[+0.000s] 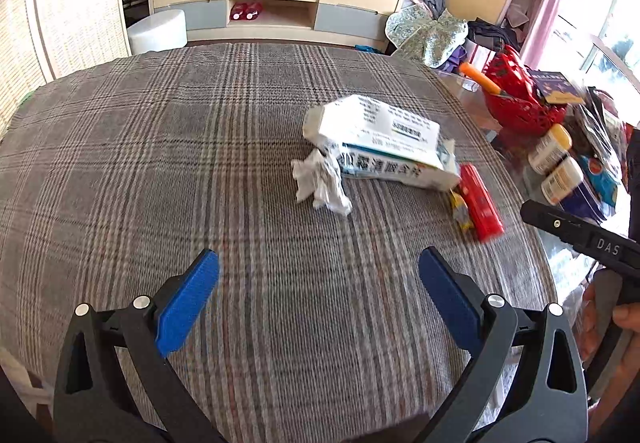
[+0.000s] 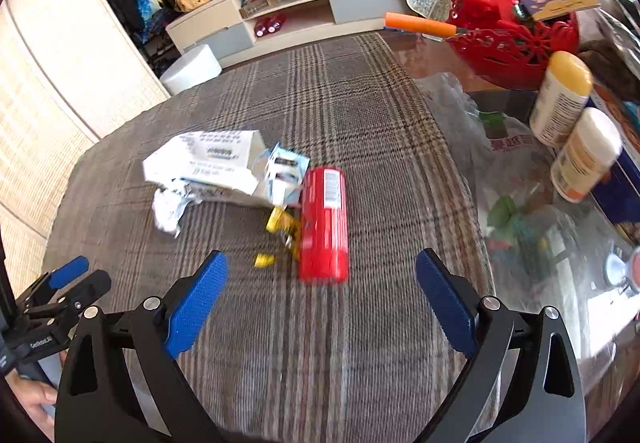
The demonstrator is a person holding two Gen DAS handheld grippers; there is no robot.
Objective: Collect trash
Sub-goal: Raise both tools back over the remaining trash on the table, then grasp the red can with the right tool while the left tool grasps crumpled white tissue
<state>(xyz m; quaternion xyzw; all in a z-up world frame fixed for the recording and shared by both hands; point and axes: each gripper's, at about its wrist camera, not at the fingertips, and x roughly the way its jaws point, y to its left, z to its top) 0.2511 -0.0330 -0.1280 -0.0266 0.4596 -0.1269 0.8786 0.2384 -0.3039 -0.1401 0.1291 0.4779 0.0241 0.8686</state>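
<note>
Both grippers we are holding spread wide and empty over the plaid cloth (image 1: 160,163), the left gripper (image 1: 319,263) facing a crumpled tissue (image 1: 322,185) and torn white box (image 1: 376,141) ahead, the right gripper (image 2: 322,263) hovering just short of the red can (image 2: 325,225) beside yellow wrapper scraps (image 2: 280,221).

Crumpled white tissue (image 1: 322,183), torn white carton (image 1: 380,143), red box (image 2: 324,219) lying flat, yellow scraps (image 2: 280,223), clustered together.
</note>
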